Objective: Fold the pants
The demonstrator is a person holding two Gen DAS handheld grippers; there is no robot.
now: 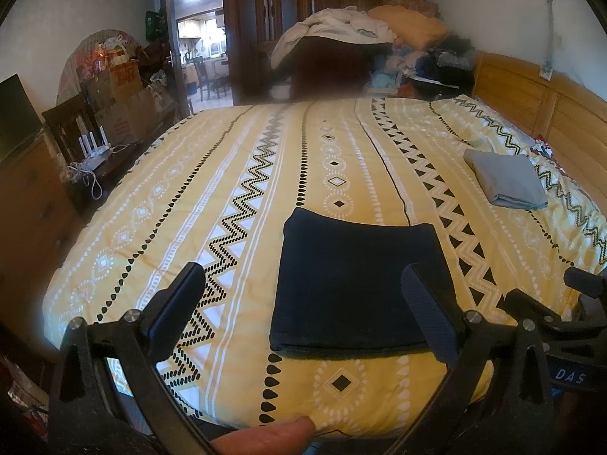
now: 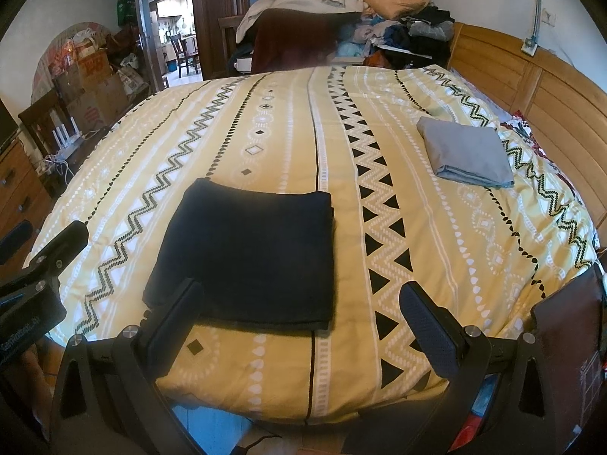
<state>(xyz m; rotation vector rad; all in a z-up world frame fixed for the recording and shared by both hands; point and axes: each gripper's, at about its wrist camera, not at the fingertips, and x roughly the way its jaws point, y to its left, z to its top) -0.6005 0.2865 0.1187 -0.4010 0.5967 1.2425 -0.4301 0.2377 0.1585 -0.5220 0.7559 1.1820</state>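
Note:
The dark navy pants [image 1: 353, 284] [image 2: 250, 258] lie folded into a flat square near the front edge of the yellow patterned bed cover [image 1: 235, 174] [image 2: 436, 227]. My left gripper [image 1: 303, 303] is open, held just in front of the pants with nothing between its fingers. In the right wrist view my right gripper [image 2: 299, 314] is open too, near the bed's front edge, with the pants slightly to its left. The left gripper [image 2: 49, 250] shows at the left edge of the right wrist view. Part of the right gripper [image 1: 550, 303] appears at the right edge of the left wrist view.
A folded grey garment [image 1: 504, 182] [image 2: 464, 153] rests at the right of the bed near the wooden headboard [image 1: 550, 110] [image 2: 538, 87]. A heap of clothes and bedding [image 1: 360, 38] [image 2: 341, 11] stands behind the bed. Boxes [image 1: 117, 87] and a chair [image 1: 72, 129] crowd the left side.

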